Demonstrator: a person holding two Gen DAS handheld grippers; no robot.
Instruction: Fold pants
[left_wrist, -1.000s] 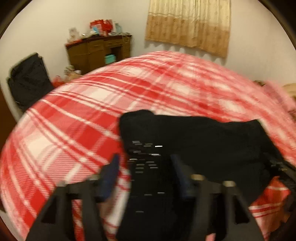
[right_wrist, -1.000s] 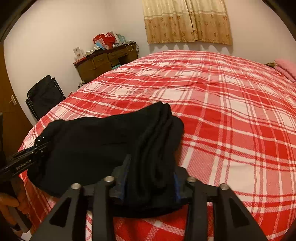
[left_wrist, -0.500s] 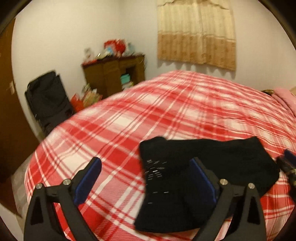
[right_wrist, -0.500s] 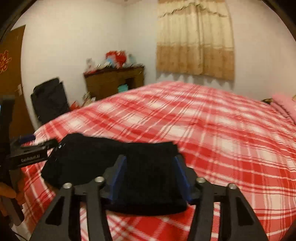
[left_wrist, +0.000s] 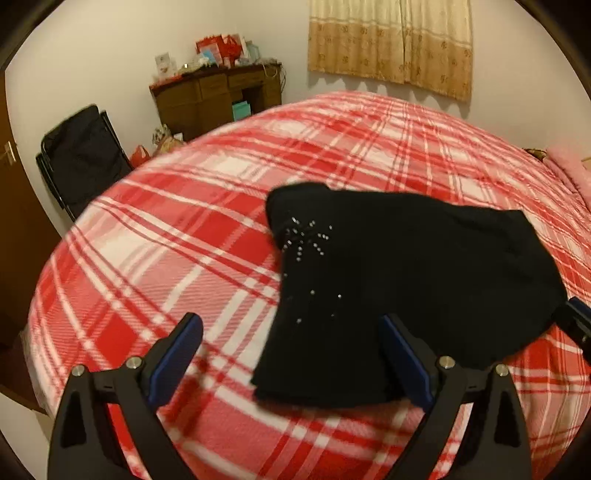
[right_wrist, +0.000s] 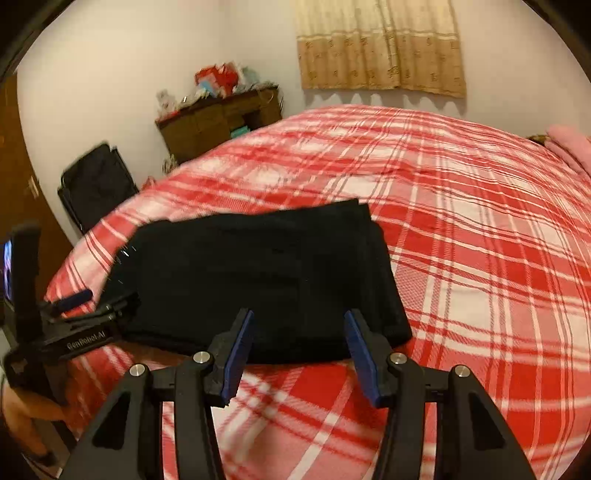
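Two grippers, left (left_wrist: 291, 343) and right (right_wrist: 298, 332), gape wide, holding nothing; ahead of their fingers the folded pants (right_wrist: 266, 273) look soft, limp, best pinched at an edge.

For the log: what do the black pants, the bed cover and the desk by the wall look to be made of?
Black pants: soft matte fabric, probably knit, lying in limp folded layers; small shiny studs show near one corner in the left wrist view. Bed cover: red and white plaid with a fuzzy, fleece-like weave. Desk: dark brown wood or wood veneer, with drawer fronts; which one cannot be told.
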